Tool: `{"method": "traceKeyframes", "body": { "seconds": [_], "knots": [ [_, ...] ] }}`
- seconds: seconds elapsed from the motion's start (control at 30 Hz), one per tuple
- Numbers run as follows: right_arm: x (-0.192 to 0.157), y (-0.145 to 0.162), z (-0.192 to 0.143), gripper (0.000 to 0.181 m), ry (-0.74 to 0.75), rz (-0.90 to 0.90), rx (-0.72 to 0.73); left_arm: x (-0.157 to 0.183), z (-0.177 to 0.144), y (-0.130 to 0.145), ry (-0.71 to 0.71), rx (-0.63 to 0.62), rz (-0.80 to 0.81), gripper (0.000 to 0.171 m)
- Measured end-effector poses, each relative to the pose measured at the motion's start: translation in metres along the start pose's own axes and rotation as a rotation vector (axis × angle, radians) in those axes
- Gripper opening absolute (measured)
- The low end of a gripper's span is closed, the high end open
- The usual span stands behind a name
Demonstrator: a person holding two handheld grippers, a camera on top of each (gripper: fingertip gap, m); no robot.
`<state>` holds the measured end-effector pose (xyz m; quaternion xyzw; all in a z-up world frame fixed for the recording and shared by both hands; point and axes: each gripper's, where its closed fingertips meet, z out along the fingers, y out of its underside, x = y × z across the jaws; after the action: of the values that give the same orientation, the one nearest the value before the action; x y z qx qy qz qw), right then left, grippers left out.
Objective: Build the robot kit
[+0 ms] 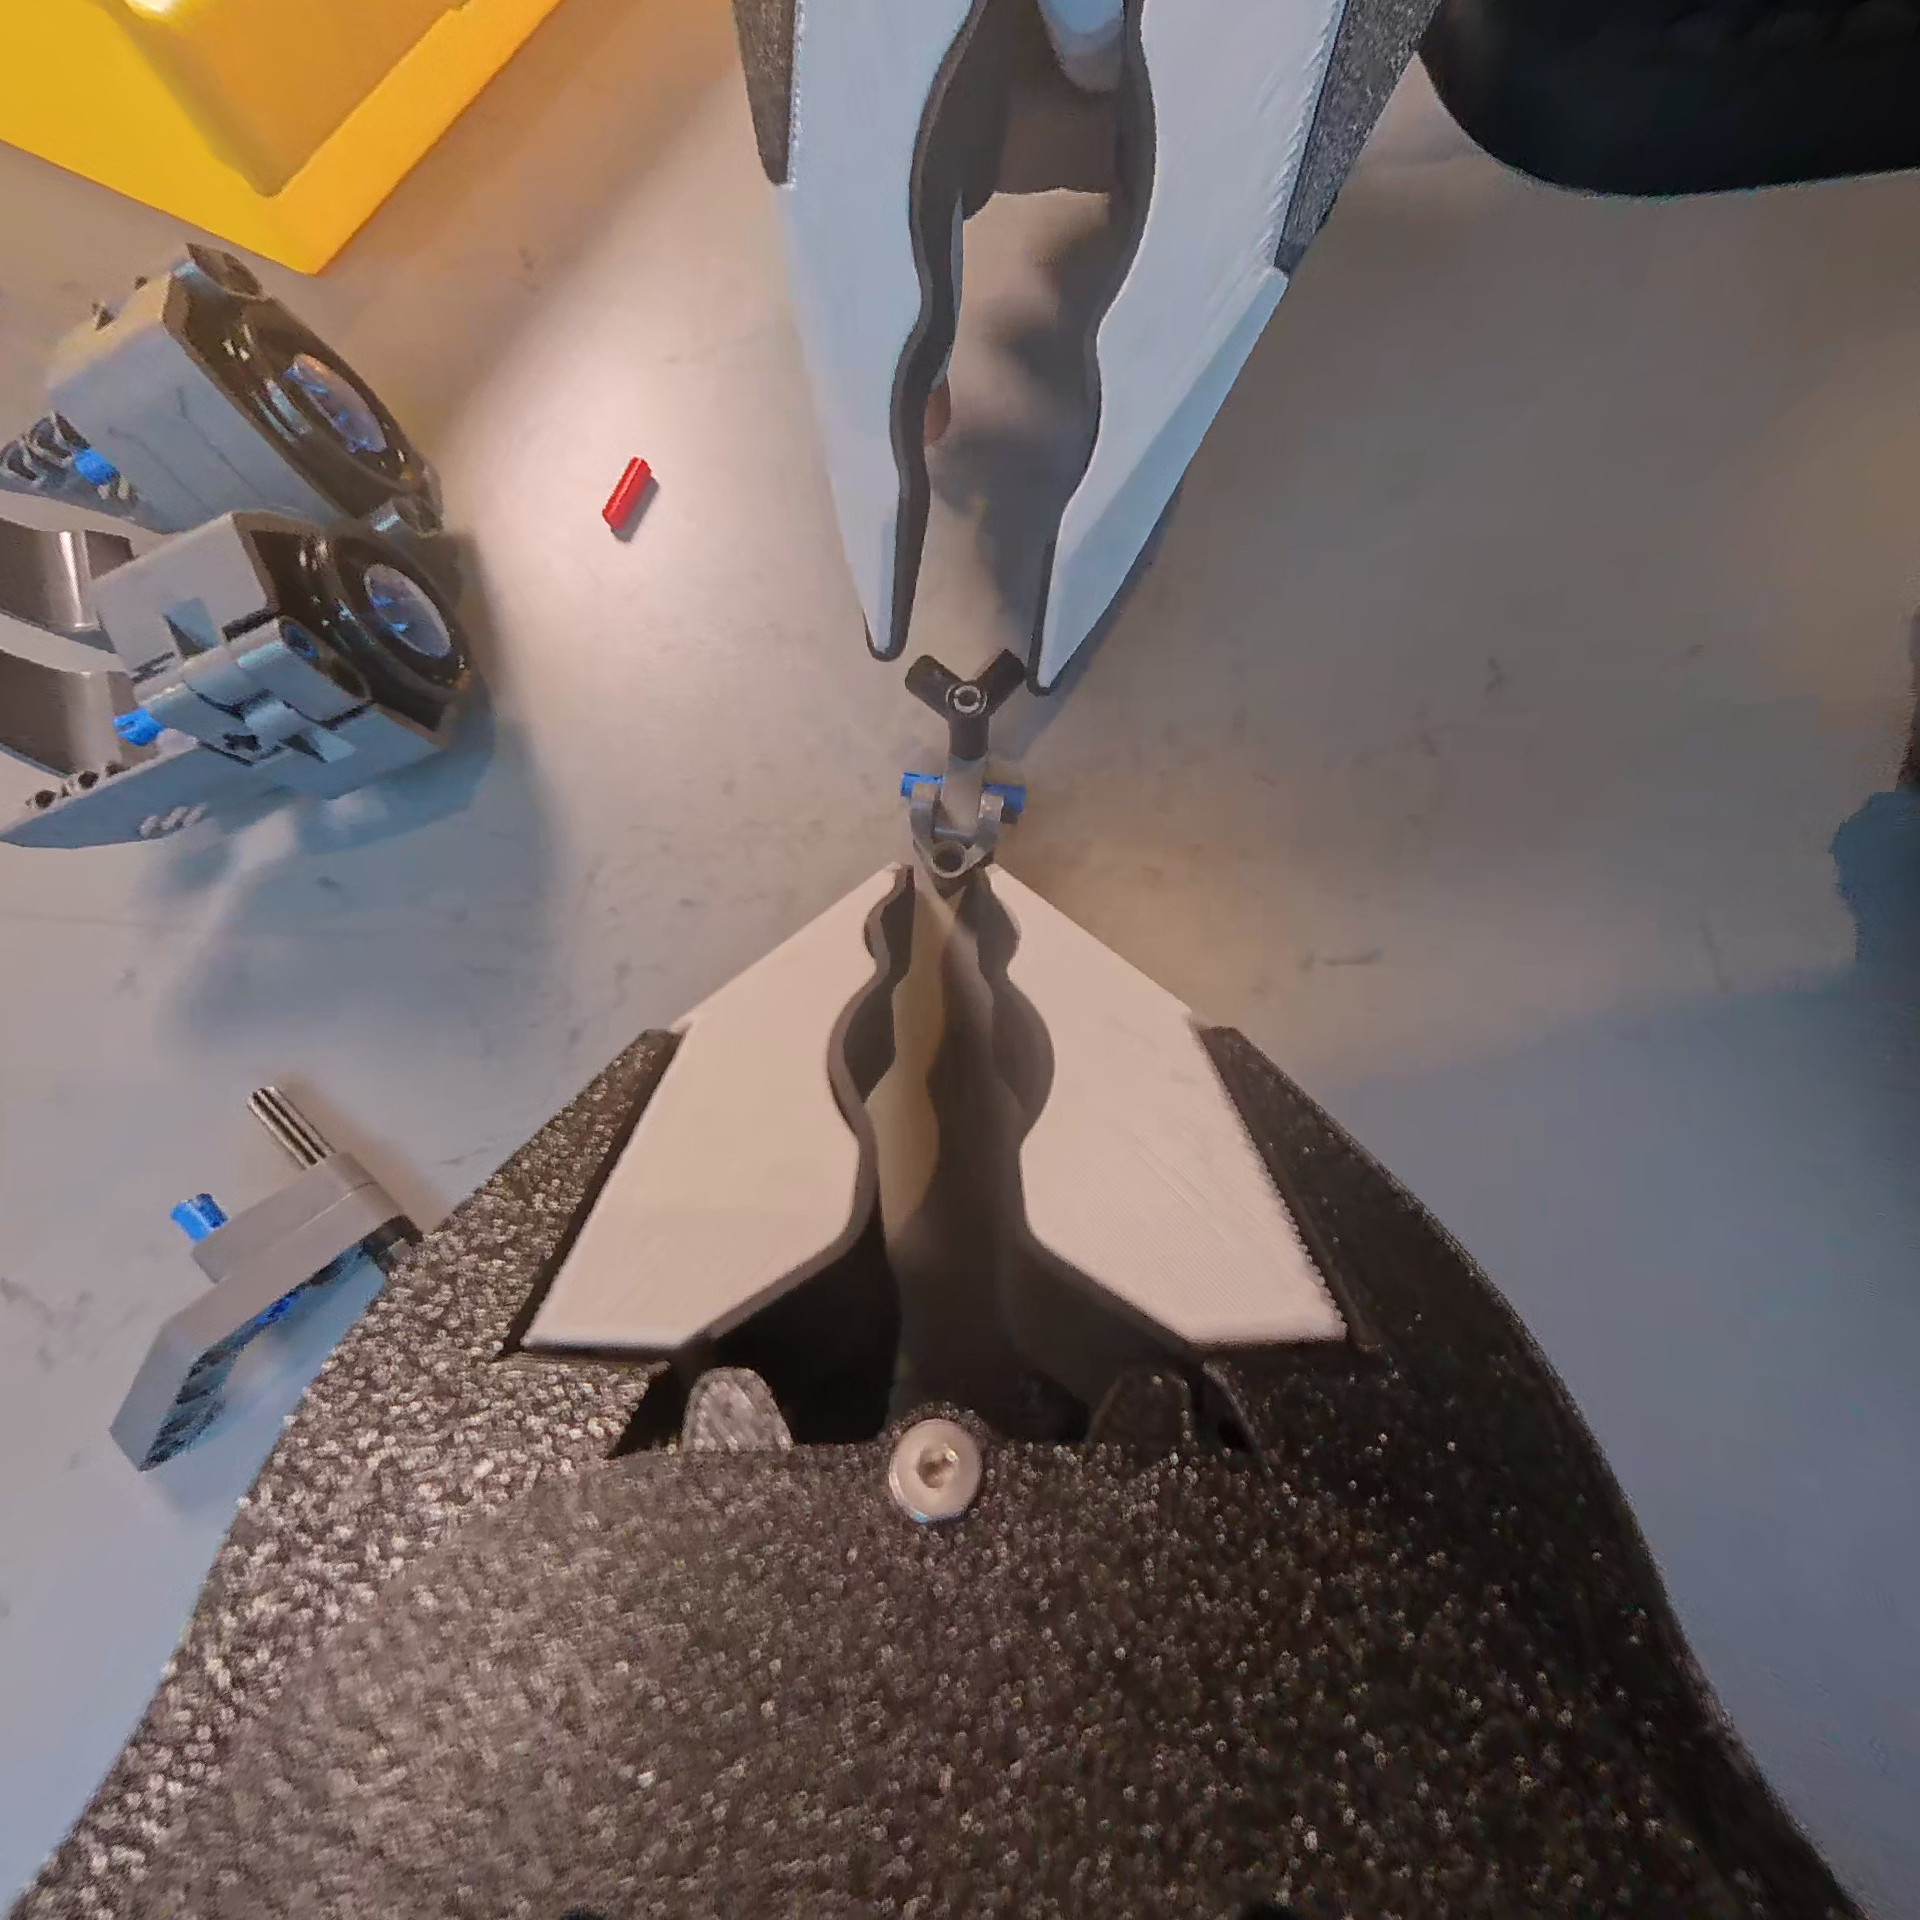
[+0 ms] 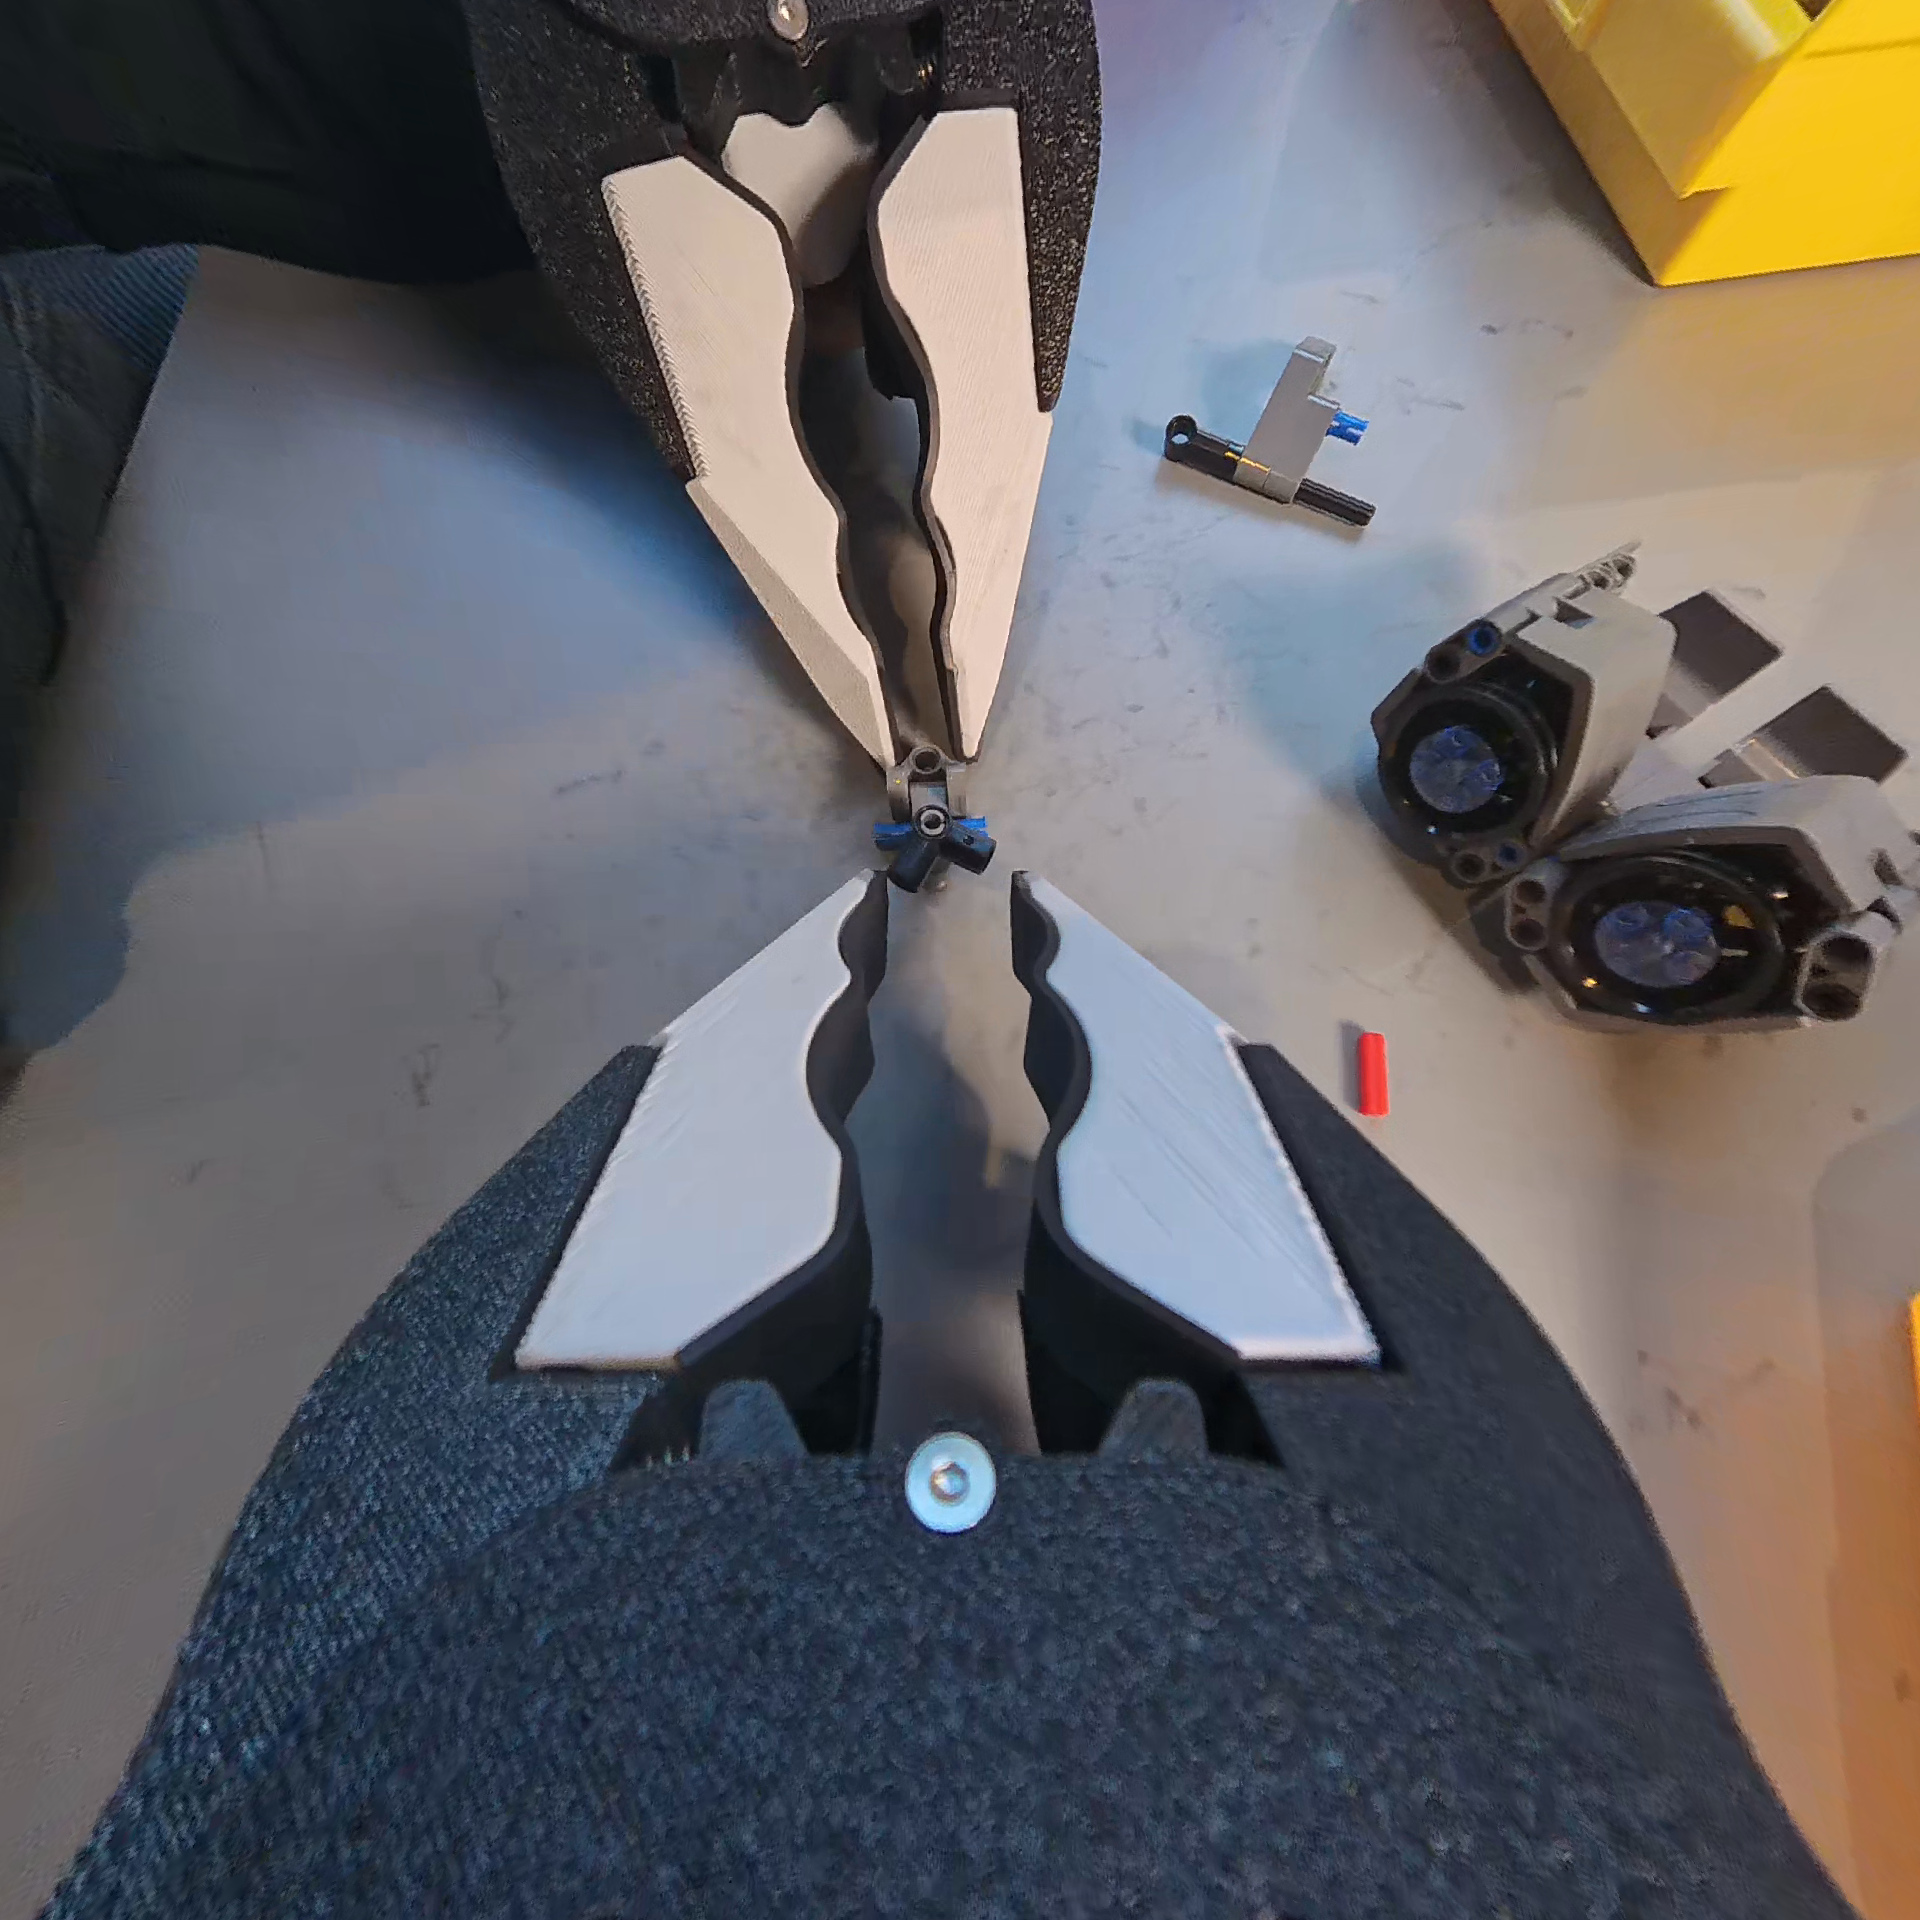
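Observation:
A small brick assembly [image 1: 958, 779] hangs between the two grippers above the grey table: a grey connector, a blue pin across it and a black three-armed piece [image 1: 961, 698]. My left gripper [image 1: 945, 873] is shut on the grey connector's end. It also shows at the top of the right wrist view [image 2: 930, 753]. My right gripper [image 2: 948, 881] is open, its fingertips on either side of the black three-armed piece [image 2: 930, 847], and I cannot tell whether they touch it. It also shows in the left wrist view [image 1: 964, 670].
Two grey-and-black engine-like brick assemblies [image 2: 1621, 831] lie side by side on the table [image 1: 644, 790]. A small red piece [image 2: 1371, 1073] lies near them. A grey beam with a black axle and blue pin [image 2: 1283, 436] lies farther off. A yellow box [image 2: 1766, 125] stands at the corner. Spacing between my two grippers at the tips: around 4 cm.

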<state>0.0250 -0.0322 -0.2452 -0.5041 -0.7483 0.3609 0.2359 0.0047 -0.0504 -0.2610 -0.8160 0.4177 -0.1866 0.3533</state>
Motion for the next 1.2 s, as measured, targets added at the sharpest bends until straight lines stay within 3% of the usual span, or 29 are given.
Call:
{"method": "traceKeyframes", "body": {
  "seconds": [0.9, 1.2],
  "knots": [
    [0.006, 0.002, 0.002, 0.007, 0.051, -0.019, -0.012, -0.001, 0.000, 0.000, -0.024, -0.006, 0.024, 0.005],
    [0.001, 0.002, -0.010, 0.022, 0.013, -0.030, -0.020, -0.002, -0.001, 0.001, -0.028, -0.009, 0.004, 0.006]
  ]
}}
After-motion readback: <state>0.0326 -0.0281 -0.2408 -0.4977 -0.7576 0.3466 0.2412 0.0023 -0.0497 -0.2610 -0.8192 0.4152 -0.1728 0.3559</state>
